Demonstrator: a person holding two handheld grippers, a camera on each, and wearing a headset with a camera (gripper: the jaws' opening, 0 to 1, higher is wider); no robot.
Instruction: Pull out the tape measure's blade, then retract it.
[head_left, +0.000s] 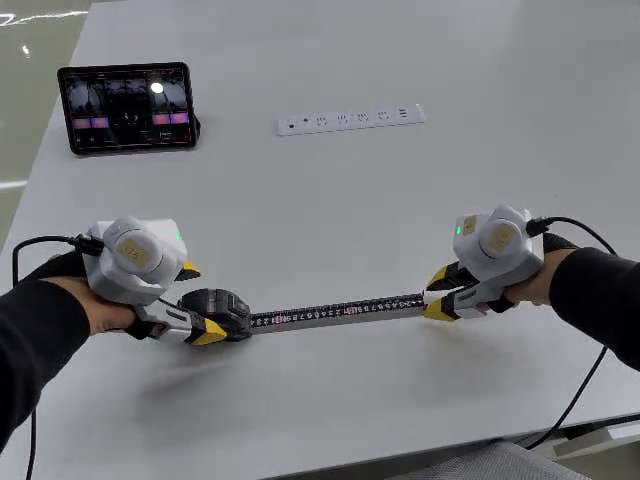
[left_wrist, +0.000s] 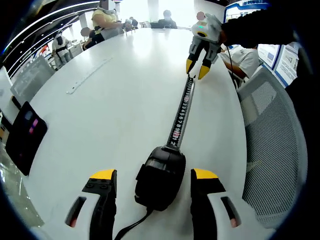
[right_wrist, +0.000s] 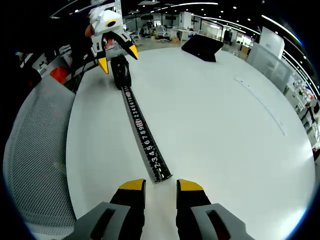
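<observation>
The black tape measure case (head_left: 215, 312) (left_wrist: 160, 175) rests on the white table. Its blade (head_left: 335, 313) (left_wrist: 182, 112) (right_wrist: 142, 135) is drawn out and lies flat, running rightward. My left gripper (head_left: 199, 302) (left_wrist: 154, 175) is open, one yellow-tipped jaw on each side of the case with a small gap on both sides. My right gripper (head_left: 437, 292) (right_wrist: 161, 186) is open at the blade's free end, which lies just ahead of its fingertips (right_wrist: 132, 185) and is not held. The right gripper view has the left gripper (right_wrist: 118, 58) over the case (right_wrist: 121, 70).
A dark tablet (head_left: 128, 105) stands propped at the far left of the table. Farther back in the middle lies a white power strip (head_left: 350, 119). A grey mesh chair (left_wrist: 272, 130) (right_wrist: 35, 150) is by the near table edge. Cables trail from both grippers.
</observation>
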